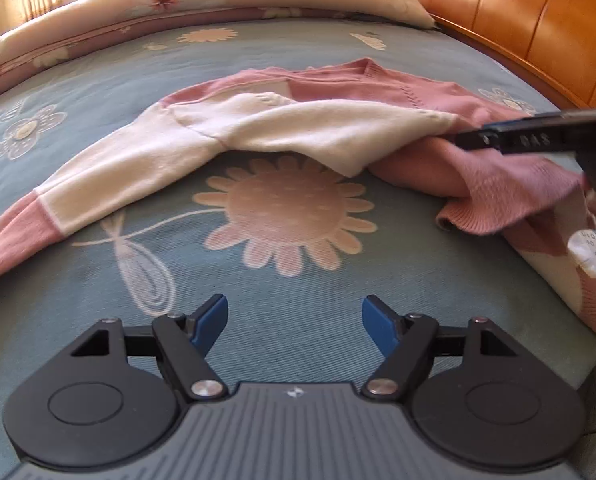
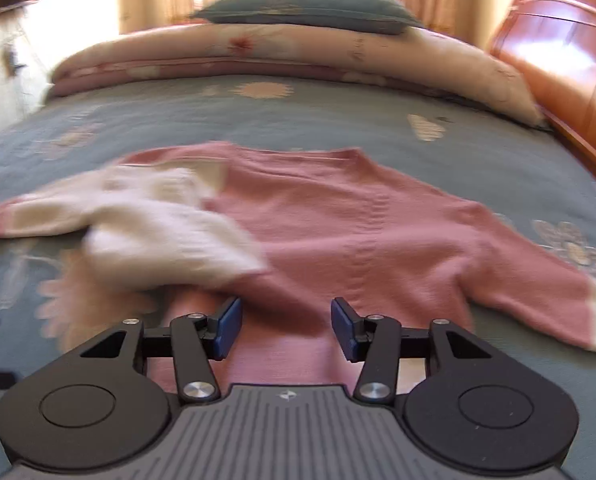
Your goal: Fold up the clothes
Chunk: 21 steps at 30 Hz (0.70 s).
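Observation:
A pink and cream knit sweater (image 1: 298, 120) lies spread on the blue flowered bedspread (image 1: 290, 264). Its cream sleeve (image 1: 110, 176) runs out to the left, and the body is bunched up at the right. My left gripper (image 1: 294, 322) is open and empty, hovering over the bedspread in front of the sweater. In the right wrist view the sweater (image 2: 338, 232) lies ahead, with a cream part (image 2: 166, 236) folded over its left side. My right gripper (image 2: 286, 328) is open just above the pink hem, holding nothing. It also shows in the left wrist view (image 1: 538, 138) over the sweater's right side.
A folded floral quilt (image 2: 298, 52) with a dark pillow (image 2: 310, 10) on top lies at the far end of the bed. A wooden headboard (image 2: 570, 56) runs along the right side. A curtained window is behind.

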Motion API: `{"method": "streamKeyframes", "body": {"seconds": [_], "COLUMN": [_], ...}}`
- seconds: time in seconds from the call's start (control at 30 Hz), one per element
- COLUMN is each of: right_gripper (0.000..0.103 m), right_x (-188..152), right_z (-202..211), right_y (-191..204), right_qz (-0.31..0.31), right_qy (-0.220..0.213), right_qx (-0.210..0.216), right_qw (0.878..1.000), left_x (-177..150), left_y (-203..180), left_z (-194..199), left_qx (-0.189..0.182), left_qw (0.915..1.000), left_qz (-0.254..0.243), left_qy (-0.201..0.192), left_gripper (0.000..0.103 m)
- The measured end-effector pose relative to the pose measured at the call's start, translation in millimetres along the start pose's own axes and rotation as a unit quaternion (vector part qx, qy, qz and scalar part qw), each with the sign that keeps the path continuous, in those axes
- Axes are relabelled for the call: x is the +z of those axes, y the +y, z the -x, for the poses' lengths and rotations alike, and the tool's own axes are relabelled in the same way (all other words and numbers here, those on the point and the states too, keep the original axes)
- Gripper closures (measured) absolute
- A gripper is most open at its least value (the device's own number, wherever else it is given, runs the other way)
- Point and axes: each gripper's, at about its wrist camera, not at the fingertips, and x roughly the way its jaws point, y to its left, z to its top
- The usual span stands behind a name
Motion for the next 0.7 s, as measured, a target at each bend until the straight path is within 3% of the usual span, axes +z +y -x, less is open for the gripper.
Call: {"method": "streamKeyframes", "body": {"seconds": [0.13, 0.3, 0.43, 0.57, 0.7], "right_gripper": [0.043, 0.042, 0.042, 0.042, 0.042], "right_x": [-6, -6, -7, -15, -29], "right_z": [3, 43, 62, 66, 69], "right_y": [-24, -4, 11, 16, 25], "right_qz": [-0.042, 0.005, 0.032, 0.050, 0.108], "right_qy": [0.005, -0.040, -0.061, -0.055, -0.038], "right_qx": [0.031, 0.072, 0.096, 0.131, 0.170], "right_qw": [0.999, 0.997, 0.993, 0.989, 0.979], "left_x": [5, 13, 24, 34, 41], "left_y": [-12, -14, -4, -3, 0], "left_z": [-10, -23, -36, -63, -78], "left_qx": [-0.024, -0.058, -0.110, -0.122, -0.131], "left_qw": [0.9997, 0.9982, 0.9917, 0.9896, 0.9864], "left_qz": [-0.010, 0.007, 0.044, 0.041, 0.042], "left_qy": [-0.002, -0.011, -0.050, -0.064, -0.089], "left_gripper": [0.028, 0.031, 0.033, 0.034, 0.034]}}
